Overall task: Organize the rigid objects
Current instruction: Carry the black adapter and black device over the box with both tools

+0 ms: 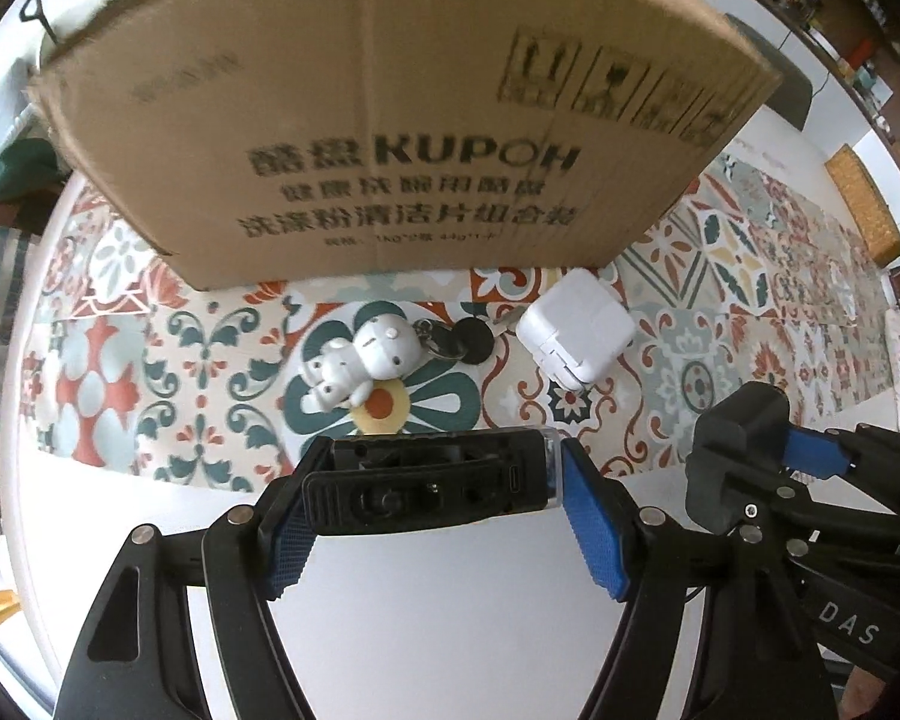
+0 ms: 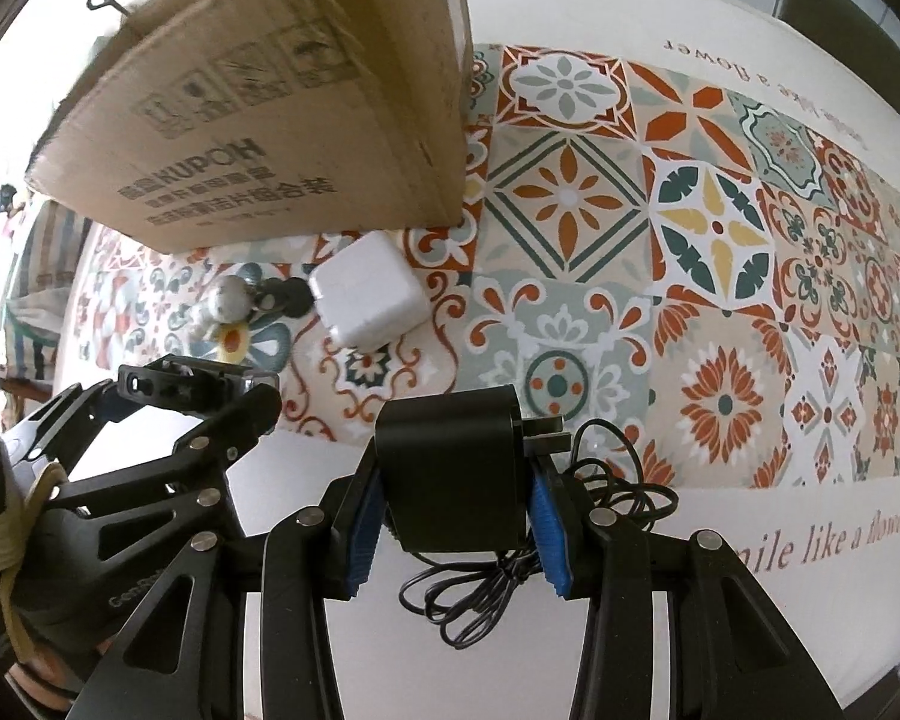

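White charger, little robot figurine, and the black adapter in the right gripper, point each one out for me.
white charger [image 1: 576, 330]: left wrist view, on its flat top face.
robot figurine [image 1: 384, 339]: left wrist view, on its round head.
black adapter [image 2: 450, 468]: right wrist view, on its front face, between the right gripper's fingers.

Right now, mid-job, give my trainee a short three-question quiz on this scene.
1. True or false: the left hand-held gripper is empty.
2. What does the right hand-held gripper hold? A) white charger B) black adapter C) key
3. Fill in: the robot figurine lies in front of the cardboard ____.

Key:
1. False; it grips a black device.
2. B, the black adapter, its cable trailing; the white charger lies on the table.
3. box.
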Motion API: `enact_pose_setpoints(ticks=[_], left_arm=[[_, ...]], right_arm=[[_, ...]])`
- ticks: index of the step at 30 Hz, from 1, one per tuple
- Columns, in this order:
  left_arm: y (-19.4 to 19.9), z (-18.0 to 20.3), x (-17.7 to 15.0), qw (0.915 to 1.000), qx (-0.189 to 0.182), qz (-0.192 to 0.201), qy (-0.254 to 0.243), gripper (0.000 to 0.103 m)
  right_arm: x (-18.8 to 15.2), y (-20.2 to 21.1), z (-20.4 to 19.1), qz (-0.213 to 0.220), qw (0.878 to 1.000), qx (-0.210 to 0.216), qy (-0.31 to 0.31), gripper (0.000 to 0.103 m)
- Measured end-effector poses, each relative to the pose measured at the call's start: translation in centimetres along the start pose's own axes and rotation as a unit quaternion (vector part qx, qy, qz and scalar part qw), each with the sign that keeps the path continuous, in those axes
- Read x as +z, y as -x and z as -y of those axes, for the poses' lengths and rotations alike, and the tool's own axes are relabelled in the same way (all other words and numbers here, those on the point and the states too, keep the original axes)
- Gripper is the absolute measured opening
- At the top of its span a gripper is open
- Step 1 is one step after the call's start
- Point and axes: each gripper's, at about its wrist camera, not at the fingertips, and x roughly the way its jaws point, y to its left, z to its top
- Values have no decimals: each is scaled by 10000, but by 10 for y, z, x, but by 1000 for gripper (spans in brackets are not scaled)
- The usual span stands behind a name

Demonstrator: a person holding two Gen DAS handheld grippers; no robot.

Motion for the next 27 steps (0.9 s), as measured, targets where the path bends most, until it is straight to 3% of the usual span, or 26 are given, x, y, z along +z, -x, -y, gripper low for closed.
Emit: enact_pose_setpoints(ticks=[13, 27], left_arm=[[72, -17, -3, 9979, -67, 642, -62, 73], [149, -38, 8, 9888, 38, 1472, -253, 73]], right_arm=[[-16, 56, -30, 625, 9980, 46, -84, 43], [-15, 117, -67, 1479, 9886, 266, 26, 43]])
